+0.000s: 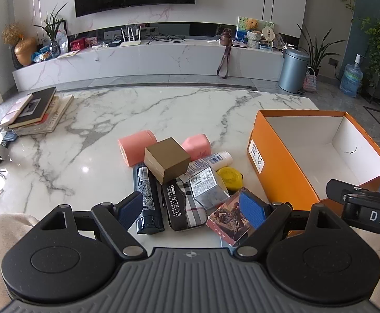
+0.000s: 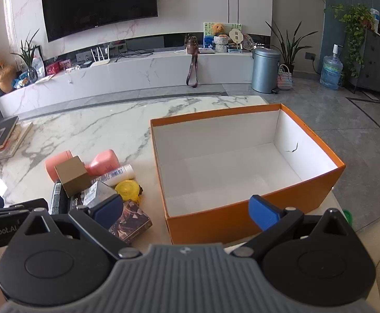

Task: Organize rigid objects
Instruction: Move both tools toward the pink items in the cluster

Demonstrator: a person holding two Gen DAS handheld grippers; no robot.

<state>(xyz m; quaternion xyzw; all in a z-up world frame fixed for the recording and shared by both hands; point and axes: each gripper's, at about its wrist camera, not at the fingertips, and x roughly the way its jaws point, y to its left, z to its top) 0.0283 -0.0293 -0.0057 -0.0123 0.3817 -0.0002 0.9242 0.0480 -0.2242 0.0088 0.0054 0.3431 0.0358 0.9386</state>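
Left wrist view: a jumble of small rigid items lies on the marble surface (image 1: 91, 120), just left of an open orange box (image 1: 281, 167) whose white inside shows nothing in it. A brown cardboard cube (image 1: 167, 160) sits on top of the heap, with two pink containers (image 1: 136, 146) behind it, a dark spray can (image 1: 147, 198) lying to its left, a white tube (image 1: 210, 159), a yellow round tin (image 1: 229, 176), a plaid-patterned case (image 1: 187, 203) and a printed card box (image 1: 227, 216) nearest the camera. The left gripper (image 1: 191, 210) hangs over the near edge of the pile, jaws spread wide and holding nothing; its right pad overlaps the card box. The right gripper (image 2: 187, 212), seen from the right wrist camera, is also wide and unloaded, poised at the orange box's near wall. A stack of books (image 1: 33, 112) rests at the surface's far left.
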